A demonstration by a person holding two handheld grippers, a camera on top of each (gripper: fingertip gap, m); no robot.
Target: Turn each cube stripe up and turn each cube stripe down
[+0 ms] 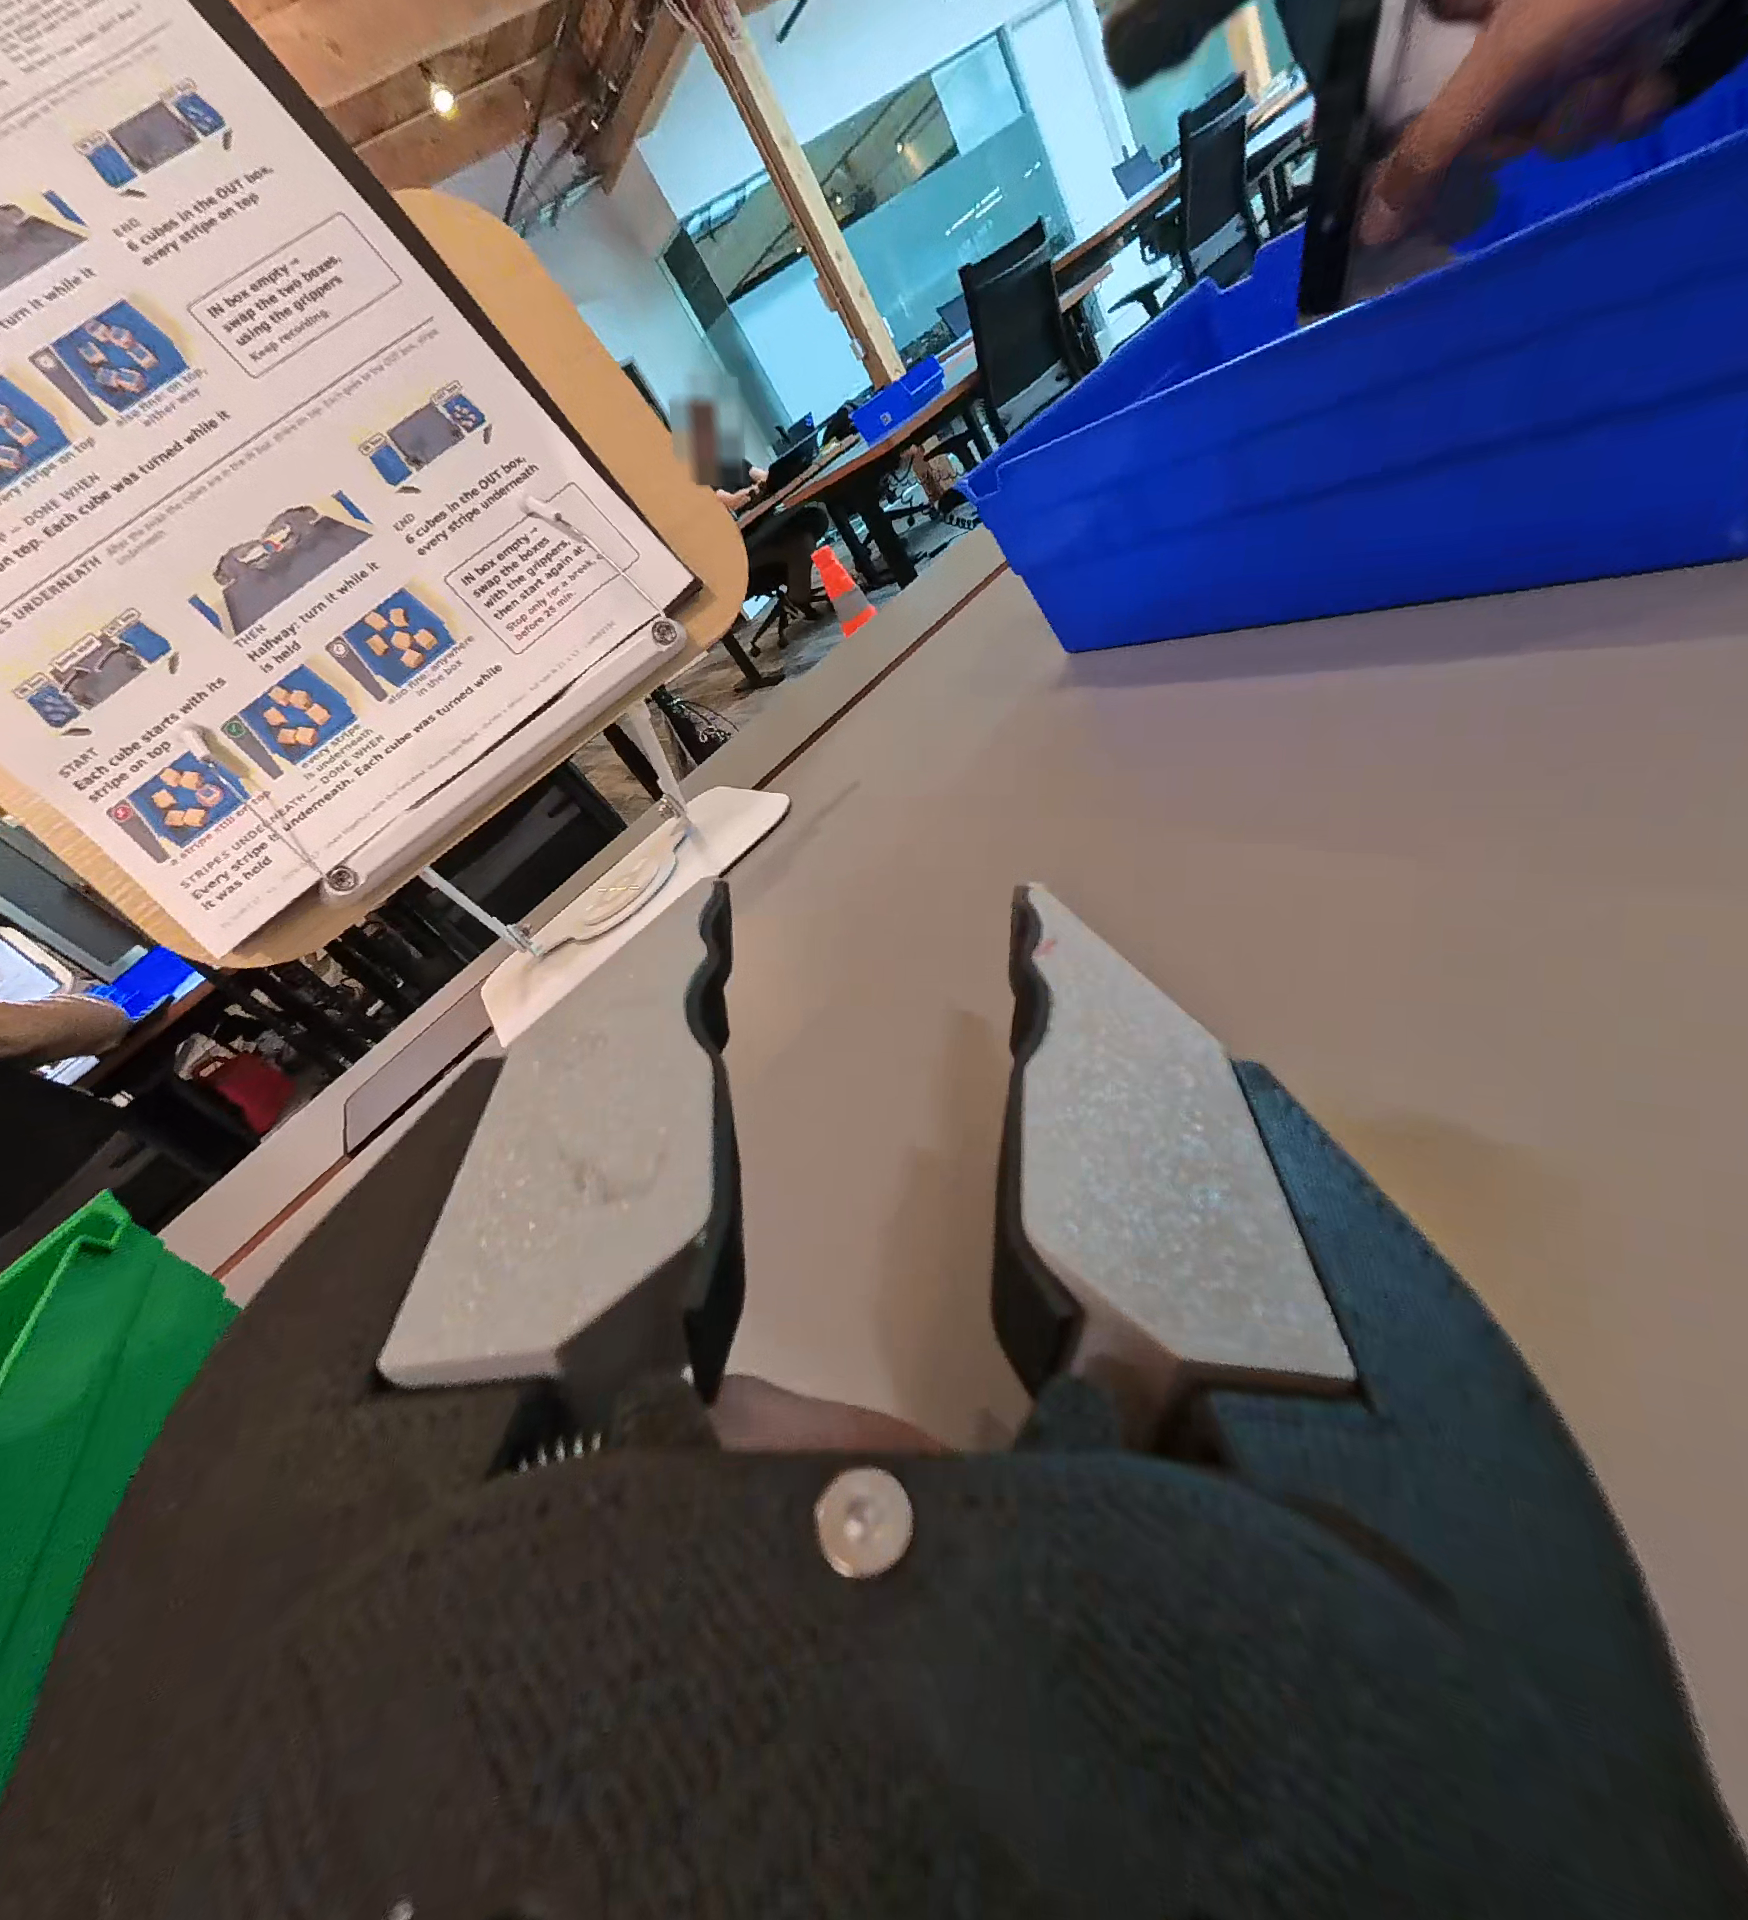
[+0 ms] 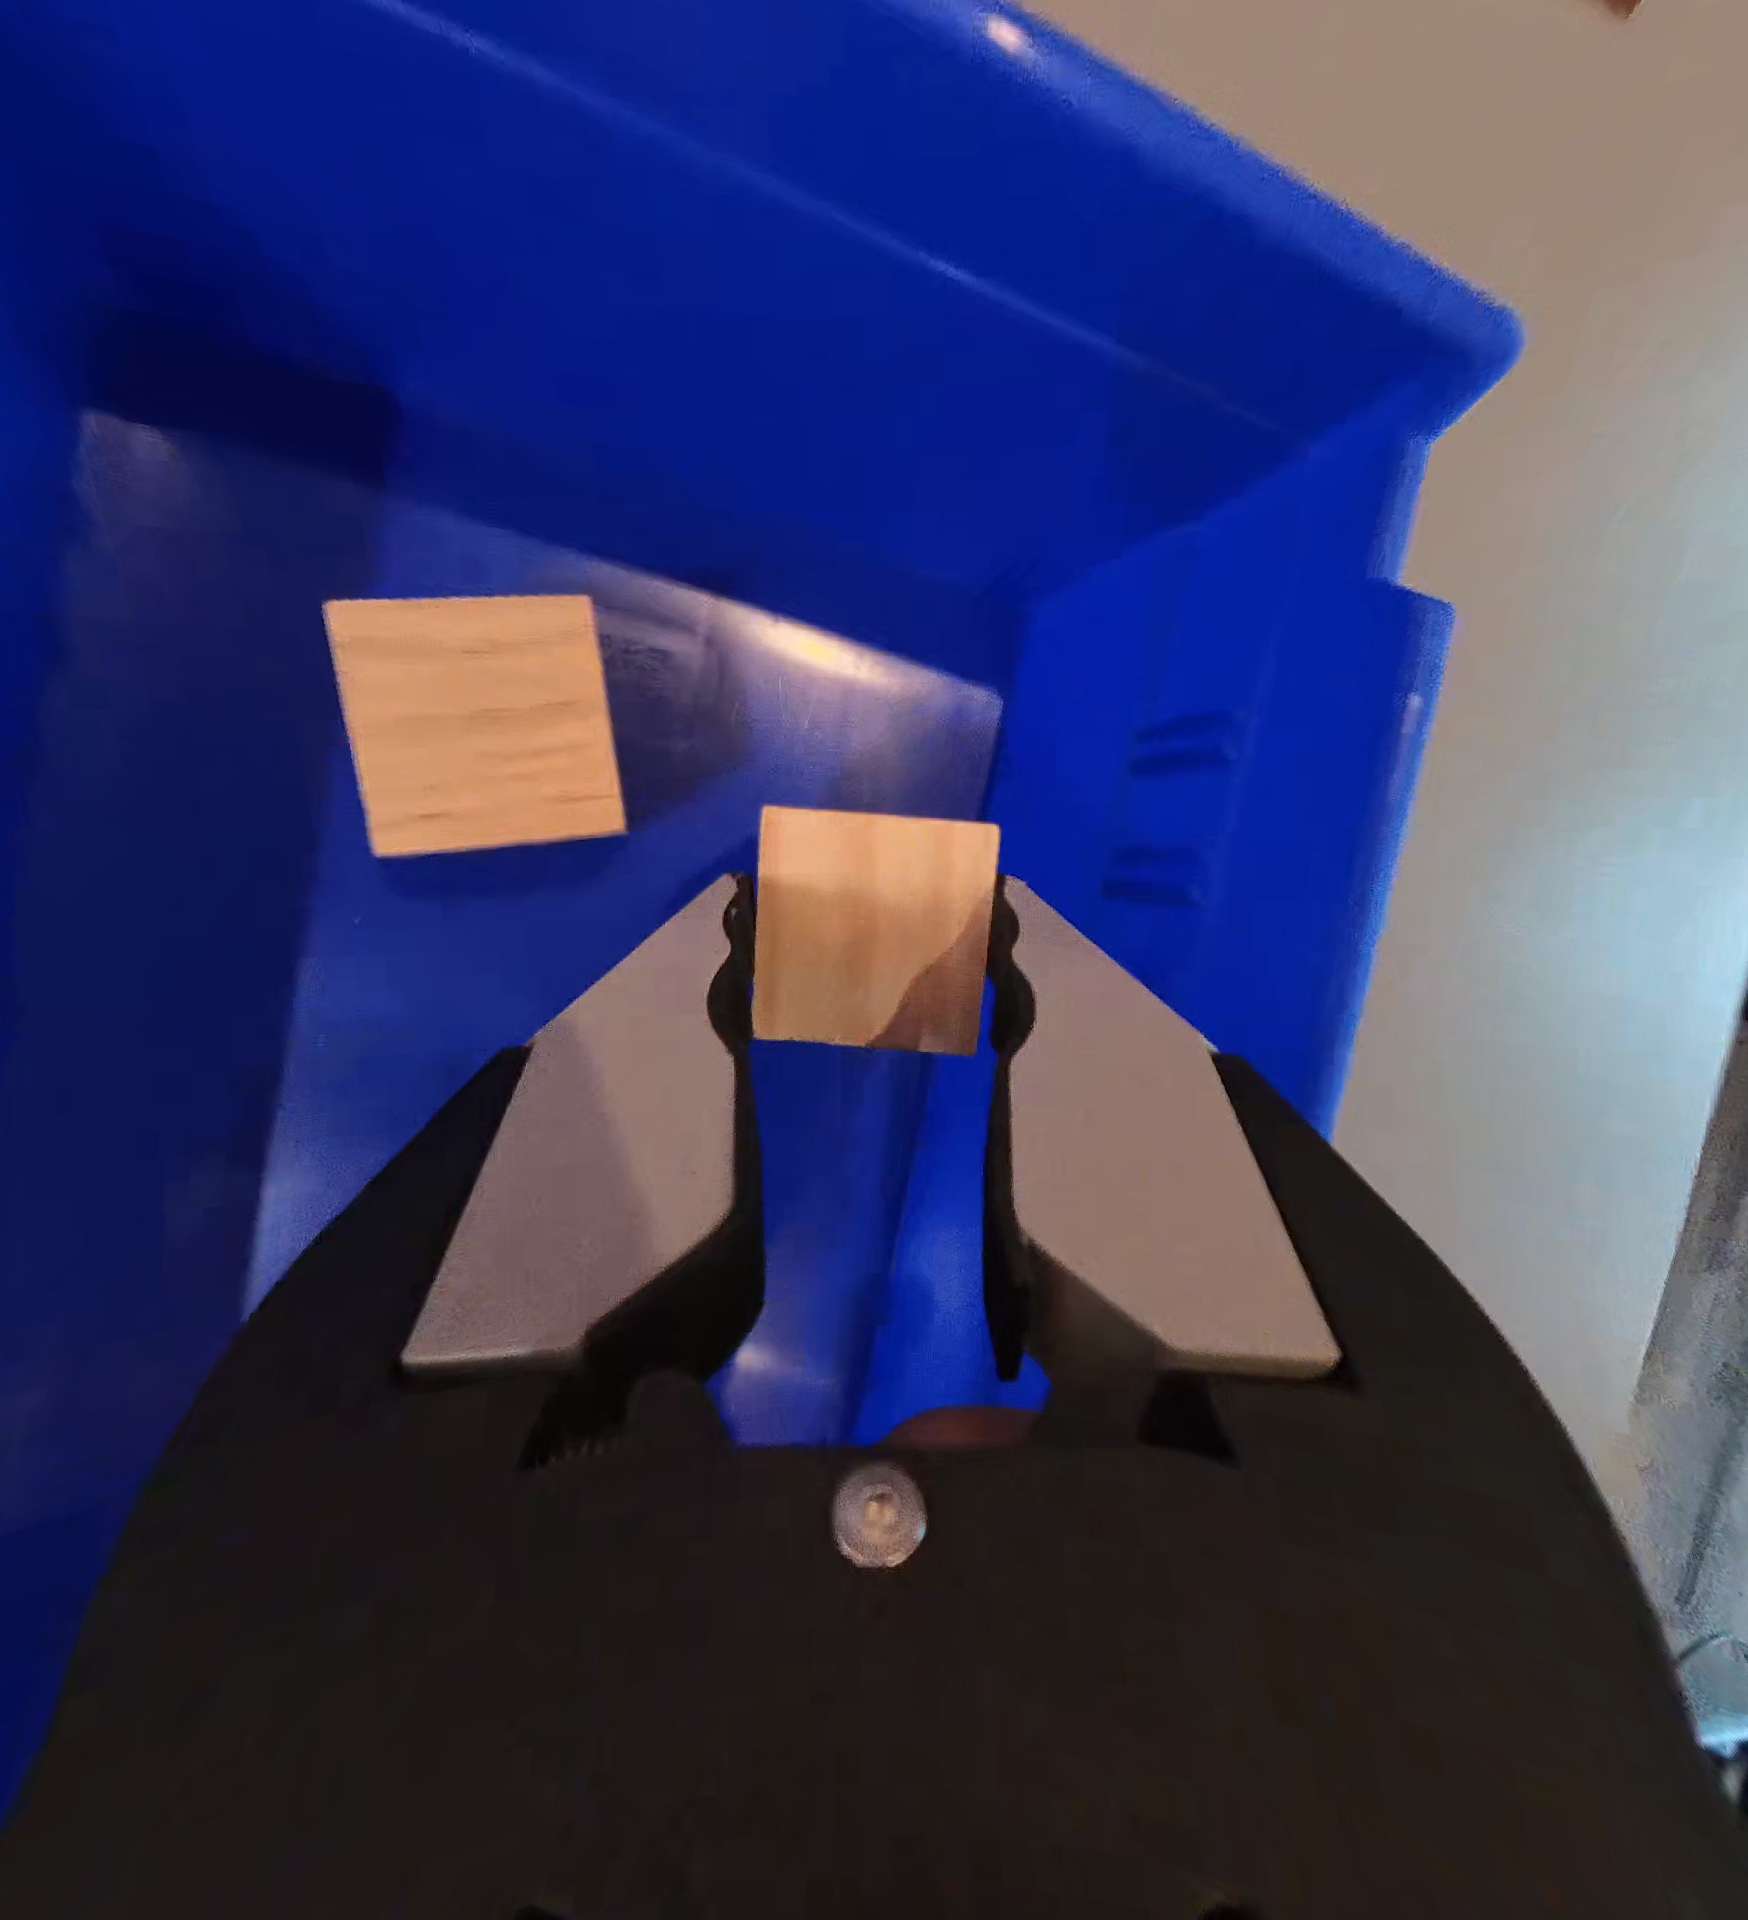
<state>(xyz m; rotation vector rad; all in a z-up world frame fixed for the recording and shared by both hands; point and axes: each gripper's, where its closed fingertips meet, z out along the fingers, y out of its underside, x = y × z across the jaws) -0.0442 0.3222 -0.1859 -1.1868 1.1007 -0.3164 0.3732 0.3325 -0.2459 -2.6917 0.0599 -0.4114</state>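
Gripping, right gripper [image 2: 872,940]: clamps a wooden cube [image 2: 872,925] above the blue bin [image 2: 849,312] floor.
Second cube [image 2: 475,724]: lies inside that bin.
Left gripper [image 1: 868,940]: wide apart, empty, near the bin.

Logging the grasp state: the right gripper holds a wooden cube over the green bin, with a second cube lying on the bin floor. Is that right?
Not quite: the bin is blue, not green. The right wrist view shows the right gripper shut on a wooden cube over the blue bin, with a second cube lying on the bin floor.
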